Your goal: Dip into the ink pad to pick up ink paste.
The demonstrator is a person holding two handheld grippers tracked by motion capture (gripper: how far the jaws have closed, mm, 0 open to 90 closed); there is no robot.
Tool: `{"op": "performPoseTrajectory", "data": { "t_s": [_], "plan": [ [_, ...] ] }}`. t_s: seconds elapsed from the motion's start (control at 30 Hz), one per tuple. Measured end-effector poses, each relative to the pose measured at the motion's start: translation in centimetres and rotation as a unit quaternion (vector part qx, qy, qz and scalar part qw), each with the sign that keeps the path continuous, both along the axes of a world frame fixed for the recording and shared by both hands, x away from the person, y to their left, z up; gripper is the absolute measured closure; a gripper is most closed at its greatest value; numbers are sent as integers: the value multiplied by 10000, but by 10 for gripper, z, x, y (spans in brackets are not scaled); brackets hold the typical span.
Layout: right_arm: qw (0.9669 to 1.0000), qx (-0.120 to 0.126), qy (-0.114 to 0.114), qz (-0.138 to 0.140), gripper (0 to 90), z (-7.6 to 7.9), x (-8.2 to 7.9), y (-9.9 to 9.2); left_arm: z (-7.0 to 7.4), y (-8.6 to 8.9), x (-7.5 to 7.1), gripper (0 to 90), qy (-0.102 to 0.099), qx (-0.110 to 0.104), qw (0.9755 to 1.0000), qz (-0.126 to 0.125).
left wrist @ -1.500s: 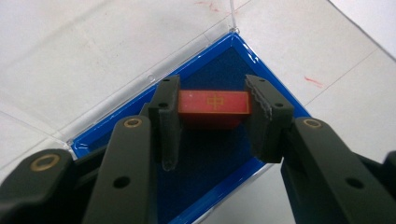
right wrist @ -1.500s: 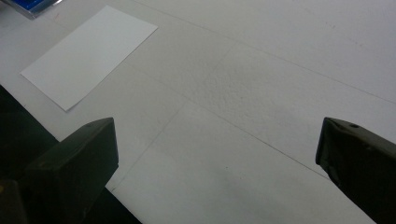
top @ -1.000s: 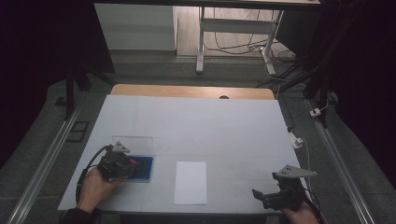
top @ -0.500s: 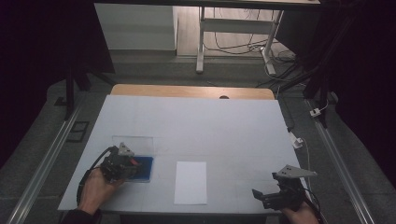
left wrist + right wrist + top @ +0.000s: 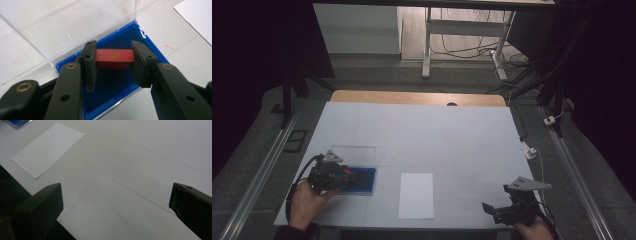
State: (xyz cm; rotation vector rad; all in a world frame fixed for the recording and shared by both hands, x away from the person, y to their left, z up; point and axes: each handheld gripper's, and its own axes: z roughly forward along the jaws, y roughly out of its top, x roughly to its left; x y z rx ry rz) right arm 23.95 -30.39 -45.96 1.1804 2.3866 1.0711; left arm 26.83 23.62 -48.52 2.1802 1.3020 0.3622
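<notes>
A small red block with a gold character on its top face sits between the pads of my left gripper, which is shut on it. Beneath it is the dark blue tray of a case whose clear lid stands open behind. Whether the block touches the tray I cannot tell. In the high view the left gripper is over the blue tray near the table's front left. My right gripper stays at the front right, and its jaws are open over bare tabletop.
A white sheet of paper lies flat at the front middle between the two hands, and appears again as the sheet of paper in the right gripper view. The table's front edge runs just below both grippers.
The left gripper has edged slightly to the left over the blue tray, still shut on the block. The right gripper has not moved.
</notes>
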Motion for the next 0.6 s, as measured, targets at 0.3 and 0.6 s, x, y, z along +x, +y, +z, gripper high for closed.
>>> {"op": "performPoseTrajectory", "data": {
  "t_s": [0.3,0.6],
  "plan": [
    [10000,4,8,-3,0,0,0,0,-6,0,2,583,168,112,9998,-40],
    [10000,-2,1,4,0,0,0,0,-9,-3,3,584,188,264,9994,-145]
  ]
}}
